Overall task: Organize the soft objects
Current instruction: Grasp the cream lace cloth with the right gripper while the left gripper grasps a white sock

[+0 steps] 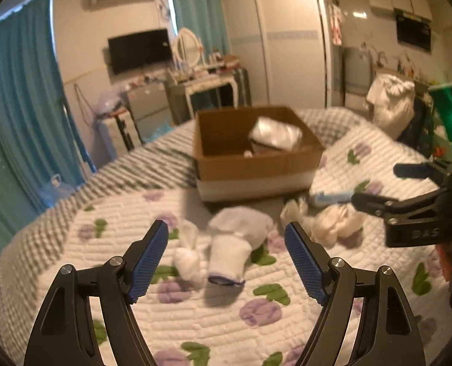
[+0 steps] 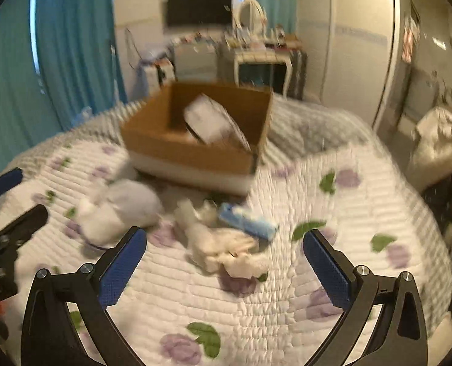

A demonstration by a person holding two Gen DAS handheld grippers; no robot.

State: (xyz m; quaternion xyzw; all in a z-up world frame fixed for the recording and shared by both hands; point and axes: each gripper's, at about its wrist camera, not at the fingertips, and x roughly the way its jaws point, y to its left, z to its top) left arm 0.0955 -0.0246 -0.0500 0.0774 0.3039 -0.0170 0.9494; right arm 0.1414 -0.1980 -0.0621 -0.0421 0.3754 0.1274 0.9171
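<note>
On the flowered quilt lie soft things: a white sock with a blue-edged cuff (image 1: 230, 251), a small white bundle (image 1: 189, 259), a cream cloth heap (image 1: 337, 222) and a light blue item (image 1: 332, 197). My left gripper (image 1: 226, 231) hangs open above the sock, nothing between its blue pads. In the right wrist view my right gripper (image 2: 224, 238) stands wide open over the cream cloth heap (image 2: 226, 250), beside the blue item (image 2: 247, 221) and the white sock (image 2: 119, 210). An open cardboard box (image 1: 256, 164) behind them holds a pale folded piece (image 1: 276, 134).
The right gripper's body (image 1: 415, 213) reaches in from the right of the left wrist view. A grey checked blanket (image 1: 152, 164) covers the far bed. A white stuffed bag (image 1: 390, 100), dressing table (image 1: 207, 85) and teal curtains (image 1: 21, 97) lie beyond.
</note>
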